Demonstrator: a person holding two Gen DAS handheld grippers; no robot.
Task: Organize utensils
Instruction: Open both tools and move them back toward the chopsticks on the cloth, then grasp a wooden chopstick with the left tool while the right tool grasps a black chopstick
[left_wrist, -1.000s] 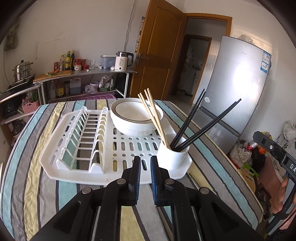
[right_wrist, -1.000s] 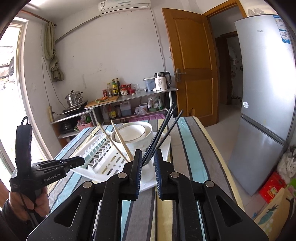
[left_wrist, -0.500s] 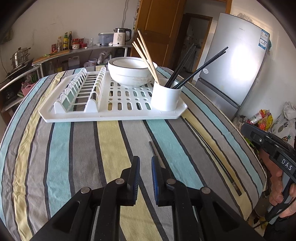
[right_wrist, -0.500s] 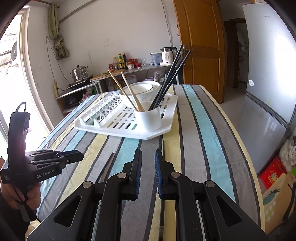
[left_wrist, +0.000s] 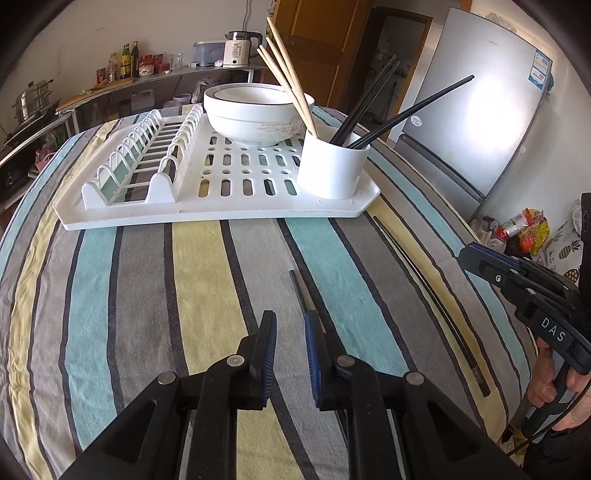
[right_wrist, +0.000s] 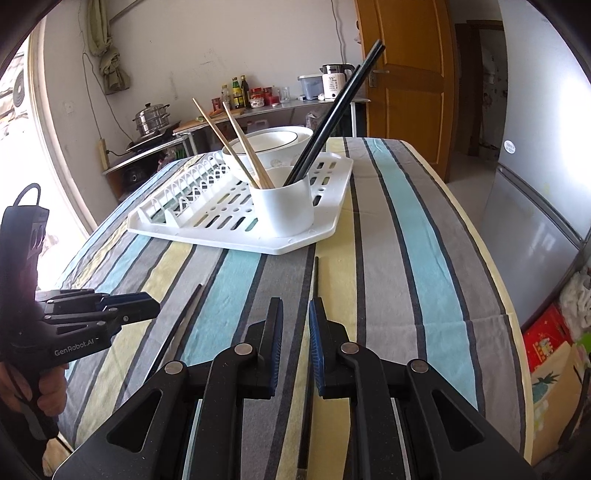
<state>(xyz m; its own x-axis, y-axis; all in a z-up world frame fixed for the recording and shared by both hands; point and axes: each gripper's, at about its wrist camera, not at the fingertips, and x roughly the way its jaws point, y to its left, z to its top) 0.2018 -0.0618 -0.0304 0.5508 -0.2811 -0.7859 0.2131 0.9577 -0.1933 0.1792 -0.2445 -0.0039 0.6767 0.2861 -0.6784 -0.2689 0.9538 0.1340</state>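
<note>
- Left tongs hang low over the striped worktop, jaws a narrow gap apart and just opened a little wider, holding nothing; a dark chopstick lies on the cloth just ahead, its near end running in beside the right-hand pad.
- Right tongs are likewise slightly parted and empty, poised above a second dark chopstick that lies lengthwise on the cloth and passes beneath the gap.
- A white drying rack sits at the far end of the worktop, carrying a white bowl and, at its near right corner, a white cup.
- Pale wooden chopsticks and black chopsticks stand tilted in that cup.
- Seen from the right wrist, the first loose chopstick lies between the two pairs of tongs, near the left one.
</note>
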